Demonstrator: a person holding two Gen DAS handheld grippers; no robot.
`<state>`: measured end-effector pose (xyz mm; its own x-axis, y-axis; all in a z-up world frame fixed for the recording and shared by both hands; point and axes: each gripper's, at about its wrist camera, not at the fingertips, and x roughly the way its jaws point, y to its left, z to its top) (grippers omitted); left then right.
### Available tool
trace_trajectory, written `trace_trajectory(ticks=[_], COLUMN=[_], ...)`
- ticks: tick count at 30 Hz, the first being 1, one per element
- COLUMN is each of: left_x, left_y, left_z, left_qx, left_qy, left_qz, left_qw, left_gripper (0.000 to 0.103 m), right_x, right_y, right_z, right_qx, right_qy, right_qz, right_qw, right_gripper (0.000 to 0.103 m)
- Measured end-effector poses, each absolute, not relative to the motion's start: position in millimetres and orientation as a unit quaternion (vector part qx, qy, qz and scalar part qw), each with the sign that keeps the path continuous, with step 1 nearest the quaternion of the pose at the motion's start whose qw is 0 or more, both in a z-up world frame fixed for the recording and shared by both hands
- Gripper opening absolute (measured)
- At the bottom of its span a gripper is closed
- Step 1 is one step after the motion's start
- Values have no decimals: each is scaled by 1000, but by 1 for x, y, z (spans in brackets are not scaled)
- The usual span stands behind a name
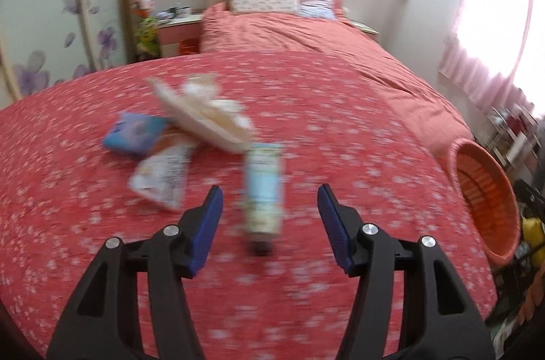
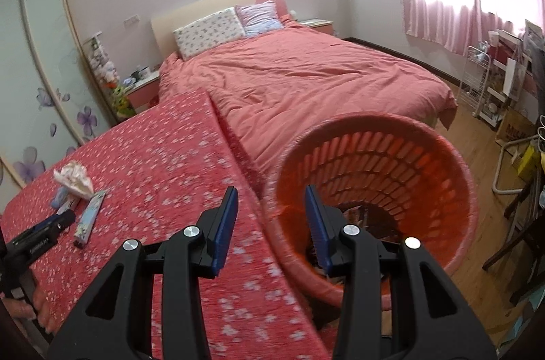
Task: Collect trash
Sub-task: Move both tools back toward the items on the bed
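Lies dead ahead of the left gripper (image 1: 270, 210), fingers parted wide and empty, tube (image 1: 265, 189) lengthwise along their reach; right gripper (image 2: 271, 217), half-parted and empty, at the basket (image 2: 456, 189).

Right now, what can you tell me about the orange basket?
The basket is round, orange plastic, with walls made of many small slots and a smooth rim. It tilts so its mouth faces the right gripper, whose open jaws sit at its near rim without pressing on it. It stands beside the table's red flowered cloth, in front of the bed. Some dark trash already lies at its bottom.
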<state>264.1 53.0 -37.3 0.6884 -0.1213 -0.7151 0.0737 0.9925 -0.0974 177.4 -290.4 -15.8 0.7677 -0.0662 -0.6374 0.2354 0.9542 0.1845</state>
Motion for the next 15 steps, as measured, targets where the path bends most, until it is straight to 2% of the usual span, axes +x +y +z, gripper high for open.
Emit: trace_trajectory(ticks=[7,15], left_x=[273,299], left_y=[112,132], left_z=[-45,-62], left_qx=[-59,-78], left_qy=[394,418], left_qz=[6,17], left_qw=[917,905], left_gripper=[59,59], right_x=[192,200], right_y=[-240,-203], right_z=[-23,-30], right_qx=[106,83], right_qy=[348,362], right_qz=[-44,-13], right_qw=[930,928], right_gripper=[41,41])
